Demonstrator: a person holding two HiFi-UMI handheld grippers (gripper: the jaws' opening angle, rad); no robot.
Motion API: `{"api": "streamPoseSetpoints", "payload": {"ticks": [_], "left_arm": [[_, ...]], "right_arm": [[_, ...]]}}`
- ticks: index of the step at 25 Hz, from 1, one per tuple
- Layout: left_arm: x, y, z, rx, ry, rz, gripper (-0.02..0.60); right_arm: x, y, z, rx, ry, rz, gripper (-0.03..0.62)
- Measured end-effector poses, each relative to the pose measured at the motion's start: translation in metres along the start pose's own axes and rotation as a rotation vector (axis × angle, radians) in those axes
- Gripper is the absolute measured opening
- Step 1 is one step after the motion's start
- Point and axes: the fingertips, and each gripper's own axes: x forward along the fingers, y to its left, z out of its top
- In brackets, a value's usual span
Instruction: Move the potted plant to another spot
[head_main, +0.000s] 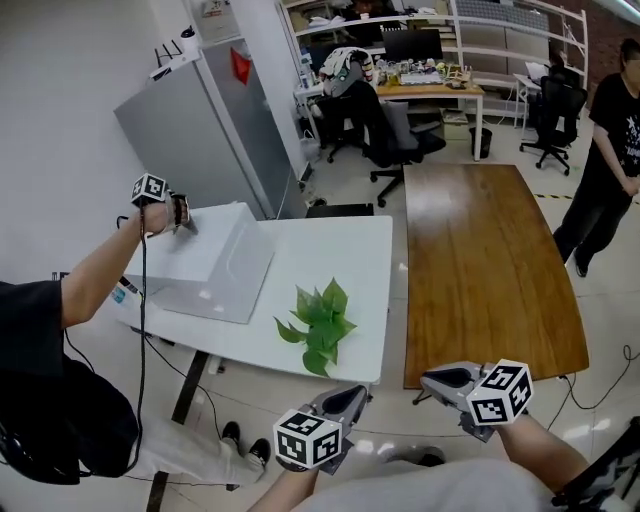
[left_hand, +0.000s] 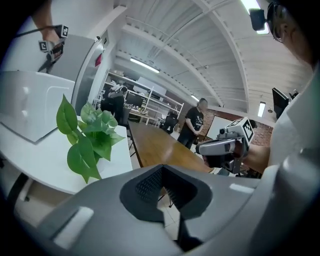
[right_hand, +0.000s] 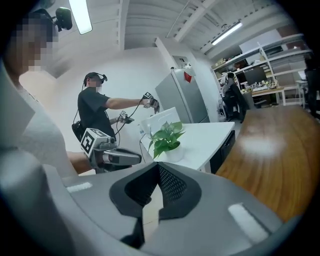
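The potted plant (head_main: 319, 322) has broad green leaves and stands near the front edge of the white table (head_main: 345, 250). Its small white pot (right_hand: 174, 154) shows in the right gripper view. Both my grippers hang in the air in front of the table, short of the plant and apart from it. My left gripper (head_main: 357, 393) is just below the table's front edge, jaws together and empty. My right gripper (head_main: 429, 379) is further right, by the near corner of the wooden table, also shut on nothing. The left gripper view has the plant (left_hand: 89, 136) ahead to the left.
A white box (head_main: 213, 262) lies on the table's left part; another person (head_main: 60, 330) at the left holds a gripper (head_main: 165, 208) over it. A long brown wooden table (head_main: 482, 265) adjoins on the right. A person (head_main: 604, 150) stands far right. Office chairs and desks fill the back.
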Motion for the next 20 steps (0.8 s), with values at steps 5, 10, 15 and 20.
{"api": "streamPoseSetpoints", "payload": {"ticks": [5,10,15,20], "left_arm": [[-0.001,0.007,-0.004,-0.018,-0.009,0.016,-0.006],[-0.009,0.021,-0.014,-0.055,-0.022,0.062,-0.006],[-0.03,0.037,-0.035,-0.089,-0.014,0.132,-0.006],[-0.057,0.061,-0.045,-0.136,-0.036,0.229,-0.006]], "right_arm": [[0.024,-0.008,0.011,-0.026,0.018,0.067,0.002],[0.06,-0.031,0.019,-0.179,0.031,0.057,-0.006],[0.116,-0.046,0.016,-0.258,0.064,0.088,0.081],[0.172,-0.048,-0.001,-0.399,0.151,0.127,0.227]]}}
